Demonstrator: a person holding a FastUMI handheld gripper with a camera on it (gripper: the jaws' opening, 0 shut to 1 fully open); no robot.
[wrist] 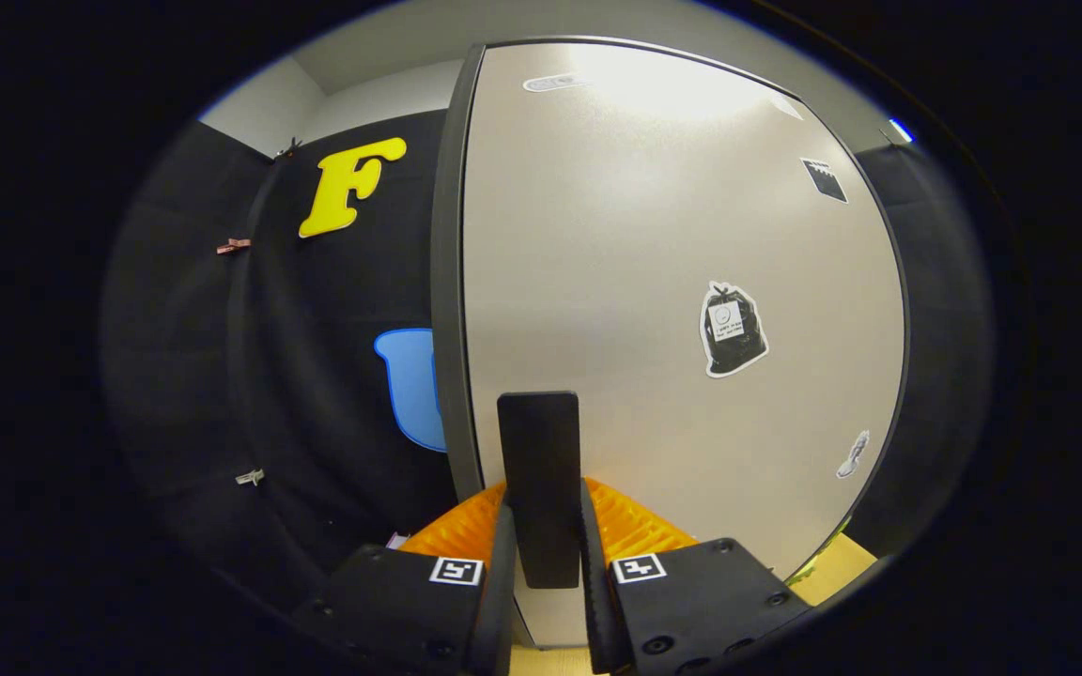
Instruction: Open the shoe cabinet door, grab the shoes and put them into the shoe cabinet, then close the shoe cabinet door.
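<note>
So the gripper (546,526) is clamped on the door's handle (538,469), a dark upright bar that sticks up from between the two fingers. Both fingers (502,554) press against it, one on each side, so the jaws are nearly closed with just the bar's width left between them. The top end of the handle pokes up above the fingertips and stands free.

The door (654,282) itself is right ahead of the fingers, a big pale panel with a dark frame (447,282) running down its edge just left of the handle. It looks closed or close to it, can't really tell from this angle. There's a few stickers on it: a black bag-looking one (734,329) off to the right of the handle and higher up, a small dark one (825,178) further up and right, a pale oval one (555,83) near the top, and a little one (853,454) low on the right side.

Left of the fingers, past the door edge, is the black booth wall (334,376) with a couple of small clips (249,477) pinned on it. Down to the right of the gripper there's a bit of tan floor (837,568) showing.

Shoes aren't something I can make out here.
</note>
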